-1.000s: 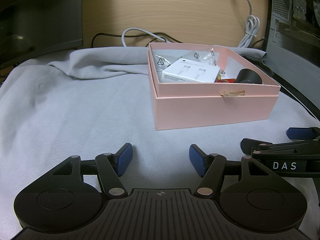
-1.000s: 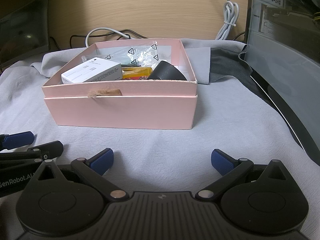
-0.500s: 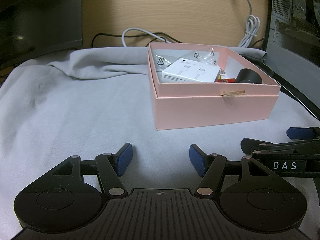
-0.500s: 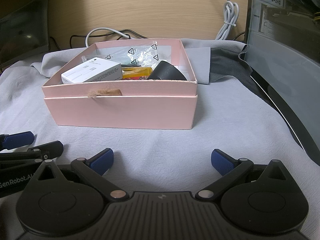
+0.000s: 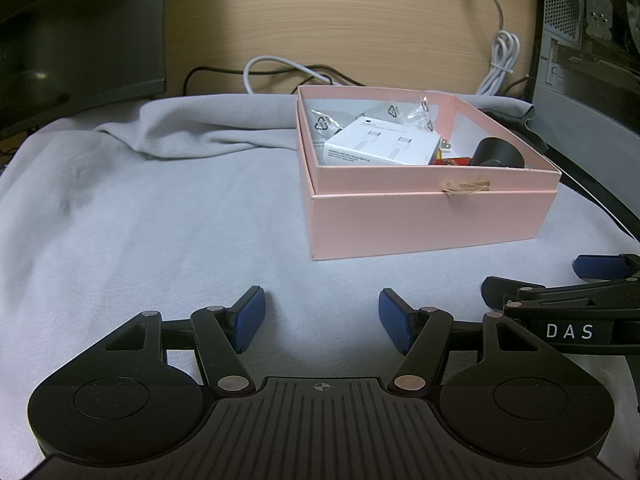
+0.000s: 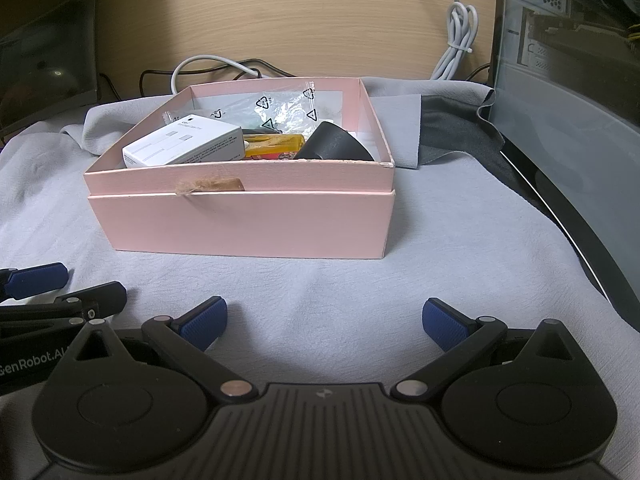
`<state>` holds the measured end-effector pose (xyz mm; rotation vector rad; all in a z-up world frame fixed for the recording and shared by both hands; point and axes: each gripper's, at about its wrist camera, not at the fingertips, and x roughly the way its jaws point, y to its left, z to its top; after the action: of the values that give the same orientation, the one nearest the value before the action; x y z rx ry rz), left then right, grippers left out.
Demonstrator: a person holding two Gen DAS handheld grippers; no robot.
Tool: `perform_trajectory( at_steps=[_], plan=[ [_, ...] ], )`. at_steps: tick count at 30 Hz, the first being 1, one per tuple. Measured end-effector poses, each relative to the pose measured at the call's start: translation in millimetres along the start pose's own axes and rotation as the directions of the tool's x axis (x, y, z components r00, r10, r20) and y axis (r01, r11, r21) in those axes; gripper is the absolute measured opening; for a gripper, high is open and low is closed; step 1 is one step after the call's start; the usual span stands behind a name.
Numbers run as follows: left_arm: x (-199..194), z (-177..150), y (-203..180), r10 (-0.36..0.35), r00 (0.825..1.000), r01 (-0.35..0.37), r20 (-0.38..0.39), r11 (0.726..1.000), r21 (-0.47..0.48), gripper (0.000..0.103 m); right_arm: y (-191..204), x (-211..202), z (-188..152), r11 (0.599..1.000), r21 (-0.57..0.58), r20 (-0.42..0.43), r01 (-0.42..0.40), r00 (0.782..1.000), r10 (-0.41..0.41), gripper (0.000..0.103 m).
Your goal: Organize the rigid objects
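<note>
Hovering low, left gripper [image 5: 321, 316] and right gripper [image 6: 323, 324] gape; empty.

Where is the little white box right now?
The white box lies inside the pink box, on its left side in the right wrist view, beside a yellow packet.

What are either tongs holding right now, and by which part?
Nothing. The left tongs and right tongs are both open over bare cloth.

Pink box [image 6: 248, 220] sits open toward the cloth's [image 6: 360, 288] far right, holding a tilted white carton [image 6: 184, 148], black cylinder [image 6: 332, 148], yellow packet [image 6: 276, 146] and clear bags [image 6: 280, 108].
</note>
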<state>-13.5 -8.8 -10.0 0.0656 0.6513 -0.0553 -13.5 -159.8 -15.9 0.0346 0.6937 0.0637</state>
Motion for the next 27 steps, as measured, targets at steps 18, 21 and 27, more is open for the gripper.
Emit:
perform_trajectory(
  at_steps=[18, 21, 27],
  plan=[
    [-0.2, 0.0, 0.3, -0.001, 1.000, 0.001, 0.000, 1.000, -0.002, 0.068, -0.1, -0.2, 0.3, 1.000, 0.000, 0.000, 0.000, 1.000, 0.000, 0.103],
    [-0.7, 0.3, 1.2, -0.003, 1.000, 0.003, 0.002, 1.000, -0.008, 0.068, -0.2, -0.2, 0.4, 1.000, 0.000, 0.000, 0.000, 1.000, 0.000, 0.103],
    [-0.6, 0.6, 0.1, 0.004, 1.000, -0.004, 0.003, 1.000, -0.006, 0.067, -0.3, -0.2, 0.5, 1.000, 0.000, 0.000, 0.000, 1.000, 0.000, 0.103]
  ],
)
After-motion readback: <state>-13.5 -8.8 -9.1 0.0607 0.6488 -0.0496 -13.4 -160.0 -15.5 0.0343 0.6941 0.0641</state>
